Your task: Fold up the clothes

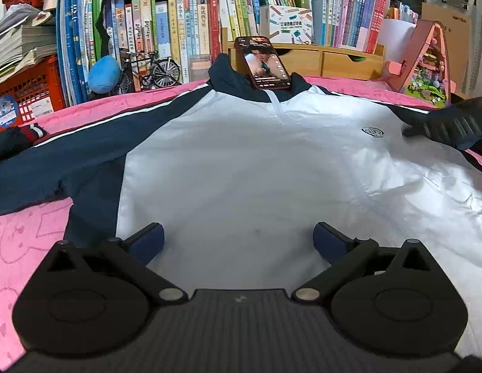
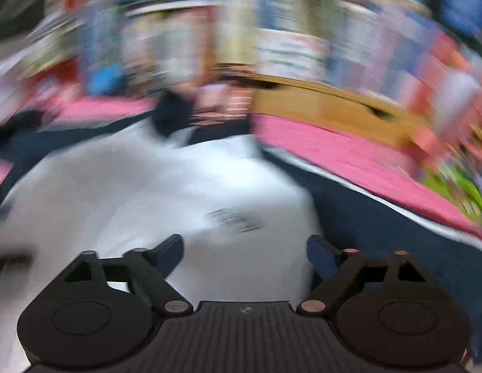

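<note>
A white jacket with navy sleeves lies spread flat, front up, on a pink cloth. My left gripper hovers open over the lower part of the white front, with nothing between its fingers. In the left wrist view the right gripper shows as a dark shape at the jacket's right shoulder, near the chest logo. The right wrist view is blurred by motion. In it my right gripper stands open above the white front, close to the seam with the navy sleeve. Nothing sits between its fingers.
A phone with a lit screen leans on the jacket's collar. Behind stand rows of books, a wooden drawer unit, a model bicycle, a red crate and a pink toy house. Dark clothing lies at the left edge.
</note>
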Tool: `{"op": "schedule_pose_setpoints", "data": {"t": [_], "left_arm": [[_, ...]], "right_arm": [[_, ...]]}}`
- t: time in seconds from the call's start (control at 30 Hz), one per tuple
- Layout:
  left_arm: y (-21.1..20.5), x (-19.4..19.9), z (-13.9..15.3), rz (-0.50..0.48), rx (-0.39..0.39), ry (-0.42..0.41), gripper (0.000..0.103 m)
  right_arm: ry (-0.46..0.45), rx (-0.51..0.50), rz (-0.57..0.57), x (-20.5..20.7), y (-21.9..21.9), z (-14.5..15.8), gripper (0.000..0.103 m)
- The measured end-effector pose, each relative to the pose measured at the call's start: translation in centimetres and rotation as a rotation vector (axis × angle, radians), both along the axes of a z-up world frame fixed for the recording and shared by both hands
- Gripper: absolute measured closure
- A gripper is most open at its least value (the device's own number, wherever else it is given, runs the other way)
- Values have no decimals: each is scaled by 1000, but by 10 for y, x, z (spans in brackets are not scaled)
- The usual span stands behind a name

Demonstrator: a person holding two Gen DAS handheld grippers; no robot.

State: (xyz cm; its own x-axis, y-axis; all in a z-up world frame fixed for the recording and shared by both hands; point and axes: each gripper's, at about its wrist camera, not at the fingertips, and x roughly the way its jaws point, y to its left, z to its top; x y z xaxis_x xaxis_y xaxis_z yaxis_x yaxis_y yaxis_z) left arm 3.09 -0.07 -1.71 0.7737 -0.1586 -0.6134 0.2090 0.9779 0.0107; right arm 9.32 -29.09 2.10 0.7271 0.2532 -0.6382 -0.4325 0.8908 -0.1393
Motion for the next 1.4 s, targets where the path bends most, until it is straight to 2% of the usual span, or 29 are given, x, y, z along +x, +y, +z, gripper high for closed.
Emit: {"op": "schedule_pose_setpoints", "data": {"t": [0.07,0.13,0.2,0.3,0.4,0.47,0.53,0.6,0.7,0.8,0.93,1.13,1.4], "left_arm": [[1,-6,5,17,4,-31,1],[4,-10,17,-13,8,-76,1],[6,-5,33,-29,20,-112,0],[3,20,52,-11,46,-156,0],[-2,69,45,12,63,-132,0],[-4,101,31,18,80,-74,0],[-6,133,16,1,86,11,1],[-4,162,2,-5,73,62,0],[3,199,-6,-26,37,82,0],[15,227,-12,-1,21,56,0],[26,240,-15,61,-38,63,0],[29,236,-14,20,-30,63,0],[30,243,-13,18,-50,67,0]], "right_arm": [[-48,-94,78,-16,19,-10,8],[-93,-179,127,-25,36,-21,8],[-145,-189,147,-22,45,-25,0],[-171,-147,187,-1,50,-33,0],[-12,3,182,32,35,-36,0],[107,117,160,50,20,-42,0],[126,165,161,51,11,-42,0],[116,137,166,48,13,-42,0],[108,120,169,46,17,-44,0],[108,123,166,46,19,-46,0],[109,123,166,48,21,-46,0],[101,126,157,47,20,-45,0],[100,126,154,46,20,-44,0]]}}
